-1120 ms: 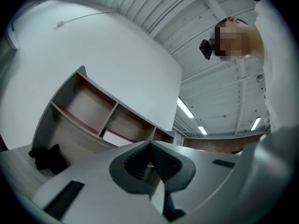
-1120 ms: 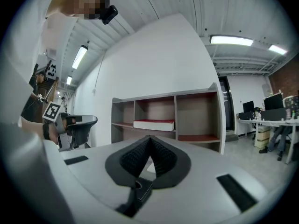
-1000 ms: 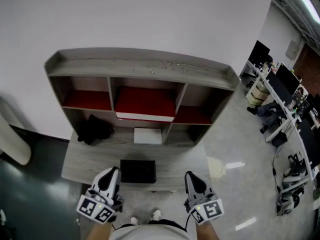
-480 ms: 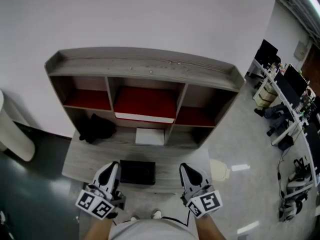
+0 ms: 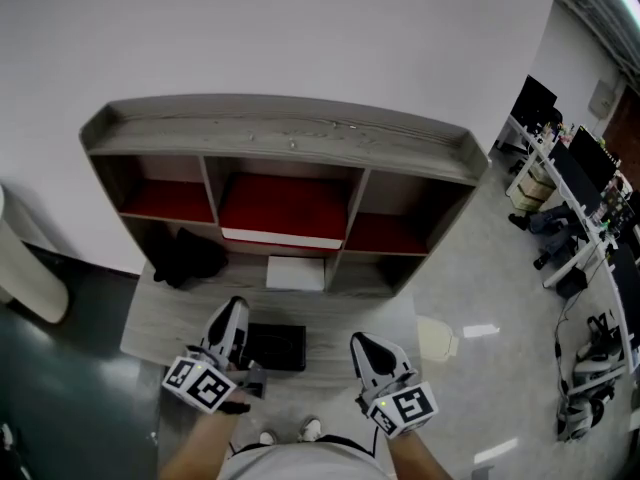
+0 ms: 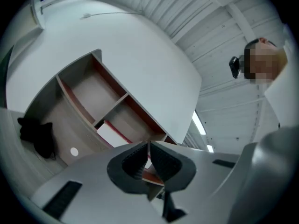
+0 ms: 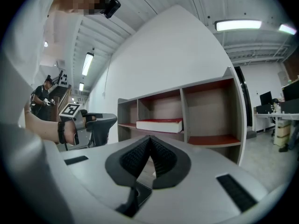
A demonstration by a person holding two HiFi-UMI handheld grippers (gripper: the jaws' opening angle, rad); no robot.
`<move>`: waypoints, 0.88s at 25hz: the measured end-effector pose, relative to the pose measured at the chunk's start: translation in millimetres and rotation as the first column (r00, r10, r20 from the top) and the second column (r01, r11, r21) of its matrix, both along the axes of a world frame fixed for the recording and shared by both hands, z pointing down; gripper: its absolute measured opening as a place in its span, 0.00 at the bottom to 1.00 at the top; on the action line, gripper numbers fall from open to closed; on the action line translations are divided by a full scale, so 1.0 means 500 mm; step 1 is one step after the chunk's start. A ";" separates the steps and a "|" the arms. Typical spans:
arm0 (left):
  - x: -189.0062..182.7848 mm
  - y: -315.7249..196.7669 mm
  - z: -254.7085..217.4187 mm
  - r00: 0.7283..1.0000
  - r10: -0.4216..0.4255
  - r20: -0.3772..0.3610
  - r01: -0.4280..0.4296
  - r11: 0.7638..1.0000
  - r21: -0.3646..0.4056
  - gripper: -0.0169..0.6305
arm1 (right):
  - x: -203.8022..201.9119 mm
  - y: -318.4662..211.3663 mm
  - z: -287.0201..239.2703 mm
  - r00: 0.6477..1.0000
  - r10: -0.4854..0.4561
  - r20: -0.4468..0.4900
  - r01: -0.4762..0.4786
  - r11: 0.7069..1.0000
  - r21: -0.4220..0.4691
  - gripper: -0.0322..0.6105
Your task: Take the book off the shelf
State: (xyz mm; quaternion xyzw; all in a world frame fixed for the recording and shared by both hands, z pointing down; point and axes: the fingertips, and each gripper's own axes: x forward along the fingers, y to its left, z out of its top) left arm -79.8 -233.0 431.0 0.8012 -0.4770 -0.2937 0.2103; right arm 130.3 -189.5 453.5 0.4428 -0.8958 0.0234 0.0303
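Note:
A red book with white page edges (image 5: 284,213) lies flat in the middle compartment of the grey wooden shelf (image 5: 280,133); the right gripper view shows the same book (image 7: 160,124) on its red board. My left gripper (image 5: 236,316) is shut and empty, low in front of the desk, well short of the book. My right gripper (image 5: 362,349) is also shut with nothing between its pads, a little right of the left one. In the left gripper view the left gripper (image 6: 148,146) points up at the shelf, where the book (image 6: 112,133) shows.
On the desk under the shelf lie a black cloth bundle (image 5: 188,259), a white pad (image 5: 295,273) and a black box (image 5: 274,346). To the right stand office desks with monitors (image 5: 575,163). A white rounded object (image 5: 25,268) is at the far left.
Both grippers have risen and moved forward toward the desk; the left one now overlaps the black box's left edge. The head view has shifted slightly.

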 end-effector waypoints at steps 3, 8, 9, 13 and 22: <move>0.006 -0.031 0.020 0.993 0.018 -0.120 -0.022 0.999 -0.031 0.05 | -0.001 -0.003 0.007 1.000 -0.012 -0.004 0.012 1.000 -0.016 0.09; -0.002 -0.085 0.065 0.938 -0.019 -0.345 -0.023 0.993 -0.119 0.06 | -0.015 -0.005 -0.010 0.999 -0.036 -0.012 0.036 0.999 0.002 0.09; 0.000 -0.095 0.070 0.932 -0.023 -0.362 -0.026 0.991 -0.131 0.06 | -0.015 -0.003 -0.013 0.999 -0.039 -0.015 0.039 0.999 0.005 0.09; 0.009 -0.135 0.093 0.925 -0.057 -0.376 -0.024 0.978 -0.208 0.15 | -0.001 -0.003 -0.028 0.999 -0.031 -0.020 0.032 0.999 0.024 0.09; 0.026 -0.240 0.104 0.917 -0.095 -0.386 0.012 0.977 -0.212 0.30 | 0.019 0.003 -0.021 1.000 -0.016 -0.023 0.016 1.000 0.004 0.09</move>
